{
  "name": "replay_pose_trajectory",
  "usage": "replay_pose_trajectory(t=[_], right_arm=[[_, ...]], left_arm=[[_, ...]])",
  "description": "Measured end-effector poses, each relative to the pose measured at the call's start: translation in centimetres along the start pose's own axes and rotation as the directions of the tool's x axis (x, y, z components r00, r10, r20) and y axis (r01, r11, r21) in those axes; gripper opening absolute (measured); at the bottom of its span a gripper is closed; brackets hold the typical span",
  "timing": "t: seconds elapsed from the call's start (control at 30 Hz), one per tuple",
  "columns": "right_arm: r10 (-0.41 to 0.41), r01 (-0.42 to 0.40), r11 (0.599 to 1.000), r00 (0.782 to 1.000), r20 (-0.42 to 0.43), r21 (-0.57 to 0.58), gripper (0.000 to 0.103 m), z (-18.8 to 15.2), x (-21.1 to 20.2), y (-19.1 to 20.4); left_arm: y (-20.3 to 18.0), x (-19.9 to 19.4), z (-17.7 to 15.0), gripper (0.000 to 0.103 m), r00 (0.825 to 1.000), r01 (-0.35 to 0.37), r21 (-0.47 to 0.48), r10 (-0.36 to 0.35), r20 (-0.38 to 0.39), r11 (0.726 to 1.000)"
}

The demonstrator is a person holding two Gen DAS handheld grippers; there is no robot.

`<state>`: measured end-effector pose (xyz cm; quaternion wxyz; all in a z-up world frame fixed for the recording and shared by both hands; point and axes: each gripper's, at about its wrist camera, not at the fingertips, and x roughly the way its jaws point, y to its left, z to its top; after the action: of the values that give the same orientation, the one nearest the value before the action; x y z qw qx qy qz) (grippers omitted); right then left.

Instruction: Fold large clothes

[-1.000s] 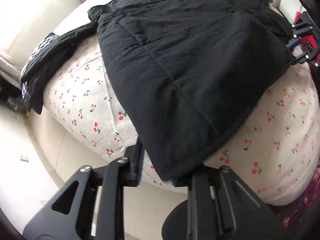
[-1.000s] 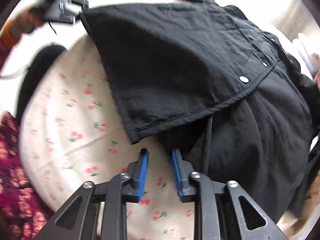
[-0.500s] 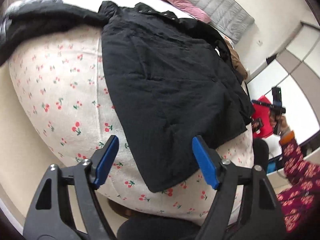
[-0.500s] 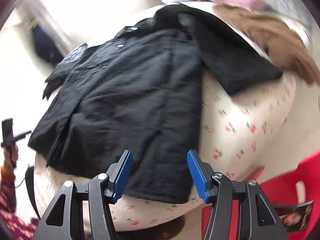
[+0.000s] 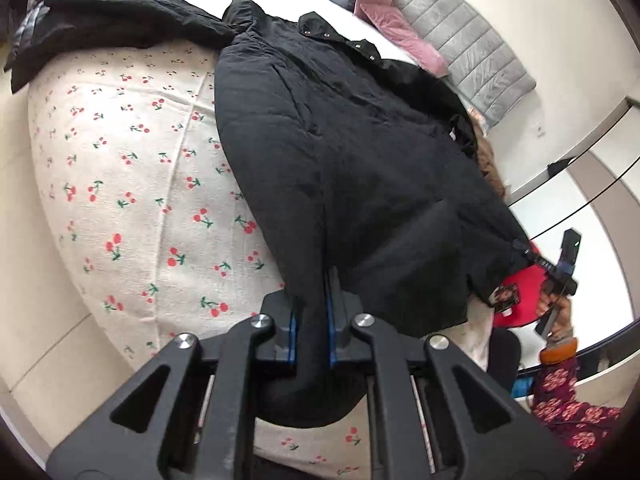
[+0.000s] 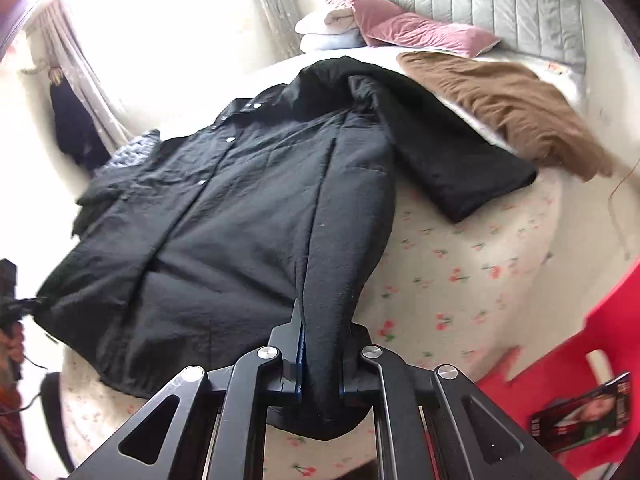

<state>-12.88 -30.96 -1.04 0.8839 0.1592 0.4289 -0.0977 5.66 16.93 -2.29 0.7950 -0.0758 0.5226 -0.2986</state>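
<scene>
Both grippers, wide open before, now pinch the black coat's (image 5: pixel 360 168) hem edge over the bed (image 5: pixel 132 184).

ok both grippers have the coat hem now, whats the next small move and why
Probably lift both hem corners together and carry them toward the collar. The left gripper and right gripper are each shut on the black coat, which lies flat and buttoned on the cherry-print bedcover, so it looks ready to be folded.

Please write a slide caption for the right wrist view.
Right gripper pinches the hem of a black coat on a cherry-print bed.
</scene>
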Motion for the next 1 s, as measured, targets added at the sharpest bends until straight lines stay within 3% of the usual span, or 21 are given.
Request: replay_pose_trajectory(t=[0.07, 0.1, 0.13, 0.17, 0.23, 0.3, 0.37, 0.43, 0.5, 0.6, 0.67, 0.73, 0.77, 0.8, 0.83, 0.87, 0.9, 1.0], right_arm=[[-0.068, 0.067, 0.997, 0.996, -0.061, -0.024, 0.016, 0.1, 1.4, -0.4], [-0.105, 0.101, 0.994, 0.989, -0.101, -0.041, 0.027, -0.1, 2.4, -0.2], [-0.13, 0.126, 0.991, 0.985, -0.117, -0.047, 0.03, -0.4, 2.6, 0.0], [-0.156, 0.152, 0.987, 0.982, -0.105, -0.047, 0.034, -0.6, 2.3, 0.1], [-0.183, 0.18, 0.982, 0.981, -0.058, -0.05, 0.04, -1.0, 1.6, 0.7], [-0.201, 0.199, 0.977, 0.979, -0.017, -0.072, 0.041, -1.1, 0.1, 1.9], [-0.168, 0.168, 0.979, 0.986, 0.014, -0.114, 0.042, -1.6, -1.0, 2.8], [-0.104, 0.107, 0.978, 0.994, 0.027, -0.18, 0.044, -1.9, -1.7, 5.0], [-0.006, 0.007, 0.967, 1.0, 0.002, -0.254, 0.047, -2.5, -1.4, 7.7], [0.101, -0.119, 0.93, 0.993, -0.068, -0.349, 0.047, -3.7, -0.2, 10.8], [0.127, -0.167, 0.891, 0.985, -0.12, -0.422, 0.047, -5.0, 1.0, 13.1], [0.146, -0.206, 0.858, 0.976, -0.161, -0.47, 0.047, -6.0, 2.0, 14.7], [0.155, -0.223, 0.843, 0.972, -0.177, -0.489, 0.047, -6.5, 2.4, 15.4], [0.159, -0.23, 0.832, 0.971, -0.181, -0.505, 0.047, -6.9, 2.8, 16.0], [0.158, -0.229, 0.822, 0.971, -0.177, -0.521, 0.047, -7.2, 3.1, 16.6], [0.152, -0.228, 0.813, 0.971, -0.183, -0.536, 0.047, -7.4, 3.5, 17.3], [0.148, -0.232, 0.804, 0.97, -0.193, -0.547, 0.047, -7.4, 4.0, 17.5], [0.14, -0.233, 0.77, 0.97, -0.199, -0.594, 0.043, -7.9, 4.9, 19.2]], left_arm=[[-1.1, 1.5, -0.5, 0.023, 0.987, -0.144, 0.099, 0.15, -0.061, 0.985], [-1.8, 1.9, -0.9, 0.031, 0.966, -0.238, 0.153, 0.251, -0.069, 0.959], [-2.6, 2.0, -1.2, 0.031, 0.942, -0.315, 0.206, 0.331, -0.048, 0.926], [-3.5, 1.4, -1.6, 0.033, 0.929, -0.358, 0.246, 0.37, 0.0, 0.901], [-4.9, -0.4, -2.2, 0.041, 0.922, -0.384, 0.286, 0.378, 0.078, 0.878], [-7.3, -1.8, -2.6, 0.051, 0.931, -0.363, 0.343, 0.327, 0.161, 0.866], [-10.4, -1.6, -2.9, 0.057, 0.958, -0.28, 0.437, 0.223, 0.178, 0.855], [-13.5, 0.3, -3.5, 0.059, 0.988, -0.153, 0.53, 0.11, 0.112, 0.834], [-16.0, 3.1, -4.4, 0.059, 0.999, -0.047, 0.601, 0.04, 0.025, 0.798], [-19.3, 7.7, -6.2, 0.059, 0.998, 0.022, 0.678, 0.022, -0.057, 0.734], [-20.4, 10.7, -6.5, 0.059, 0.994, 0.054, 0.697, 0.029, -0.107, 0.715], [-20.8, 12.9, -6.7, 0.055, 0.991, 0.021, 0.716, 0.078, -0.106, 0.698], [-21.1, 13.3, -6.2, 0.036, 0.993, 0.004, 0.72, 0.085, -0.086, 0.694], [-21.1, 13.2, -5.6, 0.008, 0.993, 0.001, 0.704, 0.085, -0.087, 0.71], [-20.9, 12.6, -4.4, 0.009, 0.992, 0.022, 0.66, 0.067, -0.109, 0.751], [-20.5, 11.3, -3.1, 0.008, 0.99, 0.1, 0.59, -0.023, -0.136, 0.801], [-20.2, 9.6, -1.8, 0.008, 0.987, 0.155, 0.542, -0.104, -0.124, 0.826], [-19.7, 5.2, 1.2, 0.008, 0.97, 0.238, 0.458, -0.232, -0.07, 0.856]])
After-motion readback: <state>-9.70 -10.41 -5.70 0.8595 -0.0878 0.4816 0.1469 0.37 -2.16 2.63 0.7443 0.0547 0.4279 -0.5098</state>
